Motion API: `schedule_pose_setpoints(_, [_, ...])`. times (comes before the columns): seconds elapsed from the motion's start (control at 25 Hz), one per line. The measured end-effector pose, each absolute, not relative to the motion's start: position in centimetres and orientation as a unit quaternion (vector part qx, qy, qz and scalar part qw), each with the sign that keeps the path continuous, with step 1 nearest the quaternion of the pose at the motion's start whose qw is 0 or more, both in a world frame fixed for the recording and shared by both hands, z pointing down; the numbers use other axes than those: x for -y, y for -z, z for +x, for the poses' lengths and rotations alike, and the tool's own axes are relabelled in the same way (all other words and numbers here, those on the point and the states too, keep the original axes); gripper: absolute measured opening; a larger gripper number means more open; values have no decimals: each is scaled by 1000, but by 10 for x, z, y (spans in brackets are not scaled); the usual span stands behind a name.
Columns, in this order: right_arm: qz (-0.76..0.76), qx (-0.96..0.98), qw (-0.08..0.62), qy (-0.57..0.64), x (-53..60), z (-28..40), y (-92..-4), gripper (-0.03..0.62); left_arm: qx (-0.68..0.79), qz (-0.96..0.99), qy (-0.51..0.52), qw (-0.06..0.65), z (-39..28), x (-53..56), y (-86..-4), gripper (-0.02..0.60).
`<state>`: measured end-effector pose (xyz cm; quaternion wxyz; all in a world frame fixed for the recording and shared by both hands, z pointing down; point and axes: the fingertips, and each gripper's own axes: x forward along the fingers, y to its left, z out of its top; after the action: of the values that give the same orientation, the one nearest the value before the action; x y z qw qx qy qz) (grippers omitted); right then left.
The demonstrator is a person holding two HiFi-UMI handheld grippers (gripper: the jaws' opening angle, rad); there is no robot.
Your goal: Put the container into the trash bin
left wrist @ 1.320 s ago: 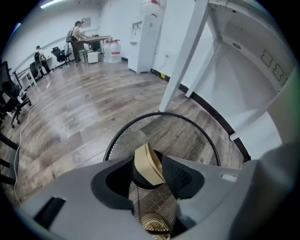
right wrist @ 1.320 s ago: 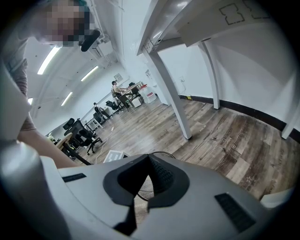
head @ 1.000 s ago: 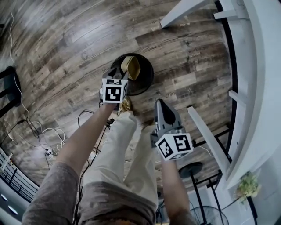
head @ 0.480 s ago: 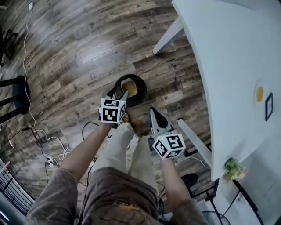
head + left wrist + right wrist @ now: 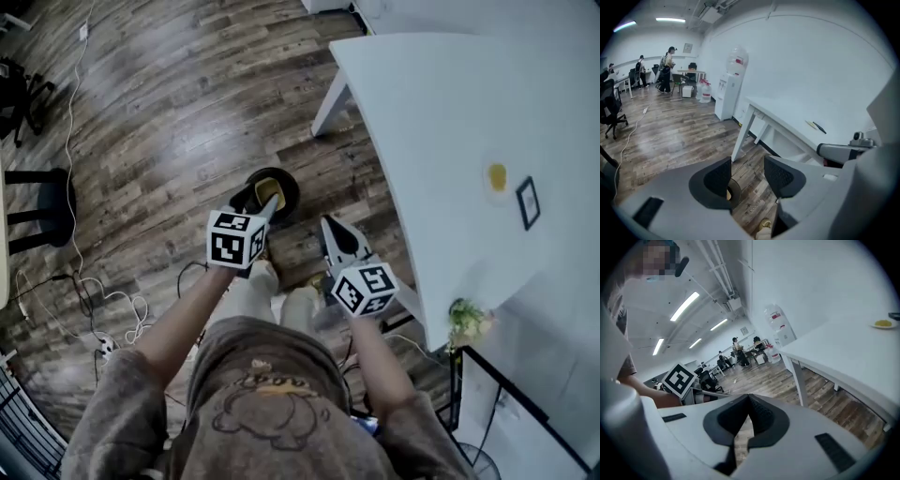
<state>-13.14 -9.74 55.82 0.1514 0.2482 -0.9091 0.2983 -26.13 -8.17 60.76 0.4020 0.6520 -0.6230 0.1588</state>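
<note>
Trash bin (image 5: 286,183): mouth open upward, container (image 5: 270,194) inside takes part of opening. Left gripper (image 5: 255,202) hangs above bin's 7 o'clock rim, fingers apart, nothing between.
Bare wood floor (image 5: 187,103) from 9 to 12 o'clock of bin: wide free room.
Surface (image 5: 441,131) fills 1 to 4 o'clock; its leg (image 5: 326,96) at 1 o'clock of bin, open gap between.
Stool (image 5: 42,202) and cables (image 5: 89,281) at 8 to 9 o'clock, well apart.
Person's legs (image 5: 251,298) near bin at 6 o'clock.
On surface, yellow item (image 5: 497,175) and dark frame (image 5: 528,202) toward 3 o'clock; rest bare.

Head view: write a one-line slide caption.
Container in the trash bin; open left claw over it, shut right claw beside, white table alongside.
</note>
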Motion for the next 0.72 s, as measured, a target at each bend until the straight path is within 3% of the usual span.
schedule_pose_setpoints(0.44, [228, 941, 126, -218, 77, -74, -431, 2, 615, 712, -101, 324, -203, 49, -438, 202])
schedule_pose_setpoints(0.72, [240, 945, 111, -192, 57, -31, -389, 2, 605, 743, -68, 279, -173, 19, -375, 202])
